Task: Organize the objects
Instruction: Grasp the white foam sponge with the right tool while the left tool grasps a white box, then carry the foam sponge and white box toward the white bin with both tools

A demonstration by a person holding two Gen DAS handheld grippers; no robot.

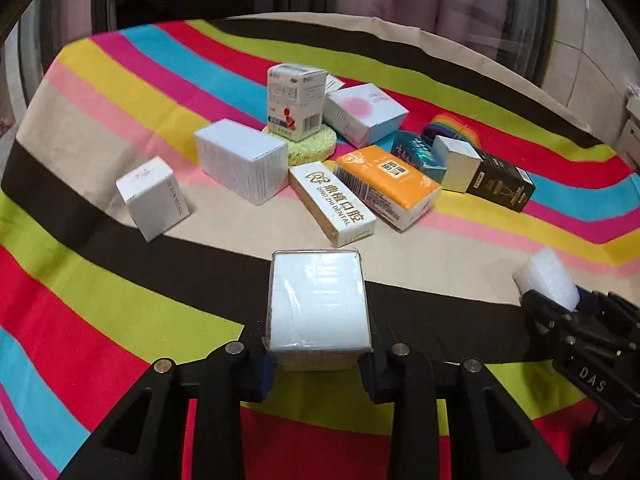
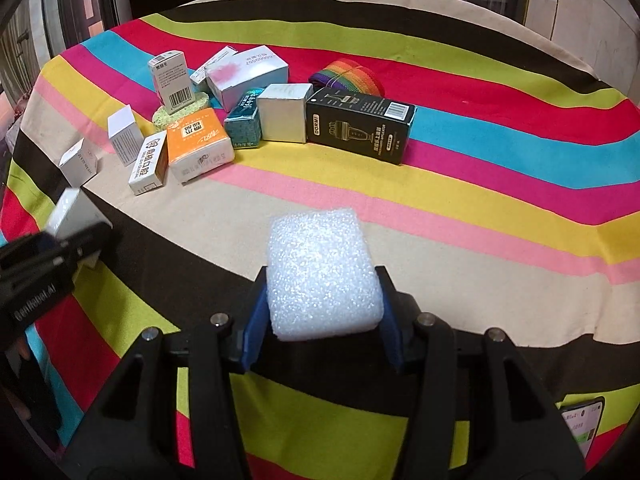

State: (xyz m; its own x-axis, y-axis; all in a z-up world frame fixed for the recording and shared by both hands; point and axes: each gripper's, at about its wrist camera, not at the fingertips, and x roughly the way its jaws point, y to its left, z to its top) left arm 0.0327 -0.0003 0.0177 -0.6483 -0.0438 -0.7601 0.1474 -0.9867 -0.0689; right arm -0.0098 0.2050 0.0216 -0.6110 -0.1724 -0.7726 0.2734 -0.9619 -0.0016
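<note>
My left gripper (image 1: 318, 354) is shut on a white plastic-wrapped box (image 1: 318, 300), held just above the striped tablecloth (image 1: 100, 300). My right gripper (image 2: 323, 300) is shut on a white foam block (image 2: 322, 276), its blue pads (image 2: 256, 320) pressing both sides. In each wrist view the other gripper shows at the edge, with the foam block (image 1: 548, 280) at the right and the wrapped box (image 2: 74, 212) at the left. A cluster of boxes lies beyond: an orange tissue pack (image 1: 388, 184), a dental box (image 1: 332, 204), a white box (image 1: 242, 164) and a black box (image 2: 360, 128).
Also in the cluster are a small white box (image 1: 152, 196), a medicine box (image 1: 296, 100) standing on a yellow-green sponge (image 1: 304, 146), a teal pack (image 2: 244, 120), a silver cube (image 2: 284, 114) and a rainbow strap (image 2: 348, 74). A phone (image 2: 580, 424) lies at the near right edge.
</note>
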